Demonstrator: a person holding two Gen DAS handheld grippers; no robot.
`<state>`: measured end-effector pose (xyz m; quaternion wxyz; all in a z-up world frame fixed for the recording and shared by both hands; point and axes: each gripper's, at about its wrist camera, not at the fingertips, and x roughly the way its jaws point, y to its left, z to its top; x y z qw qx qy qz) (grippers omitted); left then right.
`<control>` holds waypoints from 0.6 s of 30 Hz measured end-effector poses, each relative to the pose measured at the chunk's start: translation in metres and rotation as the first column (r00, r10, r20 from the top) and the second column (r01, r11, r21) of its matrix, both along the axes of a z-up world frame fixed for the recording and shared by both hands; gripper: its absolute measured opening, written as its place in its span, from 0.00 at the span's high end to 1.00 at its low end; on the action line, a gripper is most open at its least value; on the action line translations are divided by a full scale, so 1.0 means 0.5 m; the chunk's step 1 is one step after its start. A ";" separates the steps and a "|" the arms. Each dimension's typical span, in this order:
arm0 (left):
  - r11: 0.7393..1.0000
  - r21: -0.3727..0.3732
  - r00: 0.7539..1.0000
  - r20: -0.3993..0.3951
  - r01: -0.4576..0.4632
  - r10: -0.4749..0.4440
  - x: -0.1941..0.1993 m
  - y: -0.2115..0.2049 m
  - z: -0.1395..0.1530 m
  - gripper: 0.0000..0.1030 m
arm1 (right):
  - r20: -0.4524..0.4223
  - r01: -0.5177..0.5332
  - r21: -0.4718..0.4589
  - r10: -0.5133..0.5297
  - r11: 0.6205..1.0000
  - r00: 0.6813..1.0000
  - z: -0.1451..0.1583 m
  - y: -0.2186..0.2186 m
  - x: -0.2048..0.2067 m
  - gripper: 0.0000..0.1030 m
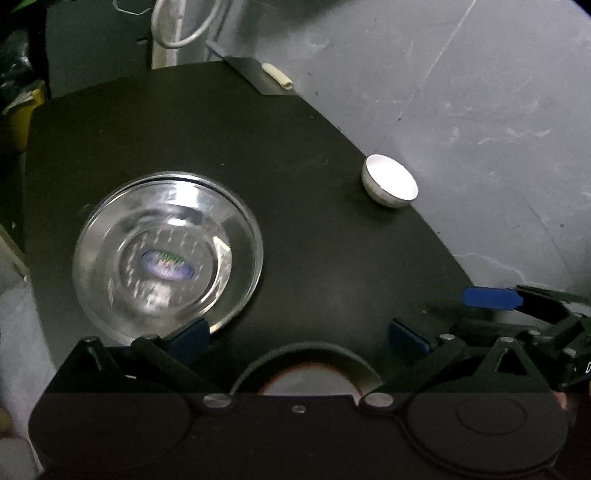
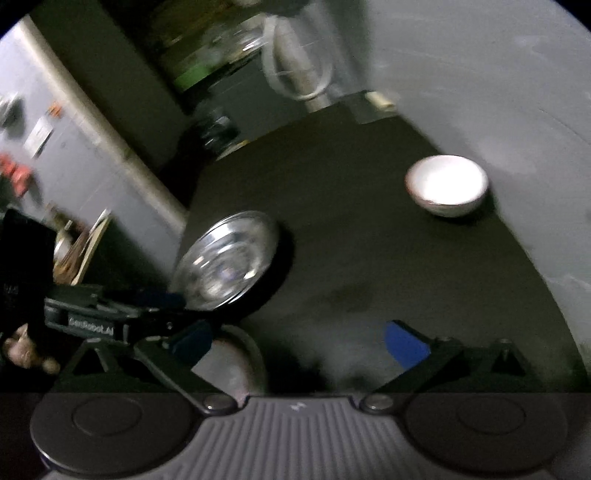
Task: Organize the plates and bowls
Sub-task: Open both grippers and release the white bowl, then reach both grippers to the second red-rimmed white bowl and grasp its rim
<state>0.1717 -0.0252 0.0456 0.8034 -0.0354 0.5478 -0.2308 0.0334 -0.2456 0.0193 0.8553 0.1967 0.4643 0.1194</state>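
A shiny steel plate (image 1: 168,254) (image 2: 225,262) lies on the left of the black table (image 1: 295,166) (image 2: 369,258). A small white bowl (image 1: 389,181) (image 2: 447,184) stands by the table's right edge. A dark-rimmed grey bowl (image 1: 306,363) (image 2: 240,354) sits close under both cameras. My left gripper (image 1: 299,338) is open, its blue pads wide apart on either side of that bowl's rim and not pressing it; its left pad overlaps the steel plate's near edge. My right gripper (image 2: 299,341) is open with bare table between its pads. One blue pad (image 1: 493,298) of the right gripper shows at the right of the left wrist view.
Grey floor (image 1: 480,110) lies beyond the table's curved right edge. A white looped cable and post (image 1: 173,33) stand behind the table. A small cream object (image 1: 277,75) rests on a dark flat piece at the far edge. Clutter and a wall fill the left of the right wrist view.
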 end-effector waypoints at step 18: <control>0.937 0.204 0.938 0.144 0.284 -0.316 0.270 -0.257 -0.085 0.01 | 0.001 0.520 0.063 -0.521 0.852 0.854 -0.179 -0.155 0.052 0.00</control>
